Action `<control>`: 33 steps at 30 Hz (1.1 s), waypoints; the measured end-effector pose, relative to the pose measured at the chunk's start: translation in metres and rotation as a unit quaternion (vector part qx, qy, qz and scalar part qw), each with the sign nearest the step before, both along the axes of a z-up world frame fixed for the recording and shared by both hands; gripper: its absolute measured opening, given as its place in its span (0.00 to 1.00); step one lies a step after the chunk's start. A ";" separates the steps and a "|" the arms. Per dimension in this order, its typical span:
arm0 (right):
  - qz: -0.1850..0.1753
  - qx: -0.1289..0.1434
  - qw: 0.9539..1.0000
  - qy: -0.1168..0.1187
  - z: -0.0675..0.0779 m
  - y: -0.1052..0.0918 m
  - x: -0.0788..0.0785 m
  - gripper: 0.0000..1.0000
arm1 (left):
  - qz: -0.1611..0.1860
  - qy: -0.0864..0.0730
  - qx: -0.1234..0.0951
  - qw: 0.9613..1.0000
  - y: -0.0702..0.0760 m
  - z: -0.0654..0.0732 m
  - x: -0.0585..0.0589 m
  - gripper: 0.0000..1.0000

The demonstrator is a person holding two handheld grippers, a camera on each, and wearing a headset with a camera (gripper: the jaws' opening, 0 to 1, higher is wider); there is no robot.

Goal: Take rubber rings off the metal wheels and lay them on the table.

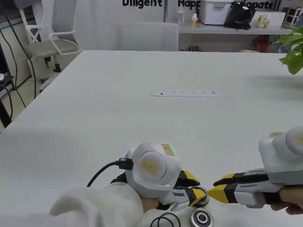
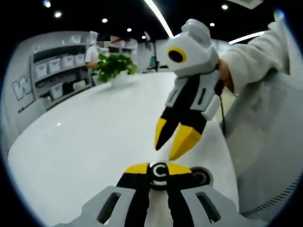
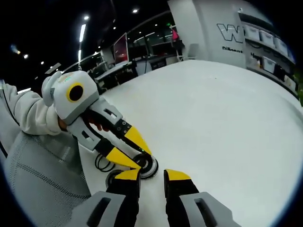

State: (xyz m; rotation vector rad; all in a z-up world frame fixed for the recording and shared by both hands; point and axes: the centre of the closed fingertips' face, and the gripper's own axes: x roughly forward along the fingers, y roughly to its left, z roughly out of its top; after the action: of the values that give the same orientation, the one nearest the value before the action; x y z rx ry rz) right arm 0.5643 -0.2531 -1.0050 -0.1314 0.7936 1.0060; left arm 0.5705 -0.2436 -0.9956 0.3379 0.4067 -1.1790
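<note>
A white table (image 1: 118, 123) is flanked by an office chair (image 1: 45, 40), a shelf (image 1: 222, 31) and a plant (image 1: 294, 52); ceiling lights (image 2: 158, 16) are lit.

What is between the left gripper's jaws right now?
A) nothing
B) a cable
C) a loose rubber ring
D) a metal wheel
D: in the left gripper view the left gripper is shut on a round metal wheel, with the open right gripper pointing at it.

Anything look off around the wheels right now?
Nothing stands out. The left gripper grips one metal wheel, a second wheel lies flat on the table, and loose rubber rings lie flat beside it.
</note>
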 end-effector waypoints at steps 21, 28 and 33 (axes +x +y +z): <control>0.043 -0.028 0.998 -0.032 -0.017 0.012 -0.009 0.18 | -0.007 0.003 0.001 1.000 0.003 -0.002 -0.003 0.14; 0.039 -0.024 0.998 -0.045 -0.015 0.011 -0.004 0.22 | -0.005 0.000 0.001 1.000 0.003 -0.003 -0.001 0.14; 0.048 -0.021 0.997 -0.062 -0.013 0.016 -0.003 0.23 | -0.002 -0.003 0.001 1.000 0.003 -0.003 0.001 0.14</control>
State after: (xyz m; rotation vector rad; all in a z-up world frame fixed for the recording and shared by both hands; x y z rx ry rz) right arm 0.5608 -0.2371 -1.0183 -0.2687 0.7006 1.0620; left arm 0.5720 -0.2404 -0.9990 0.3450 0.4020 -1.1802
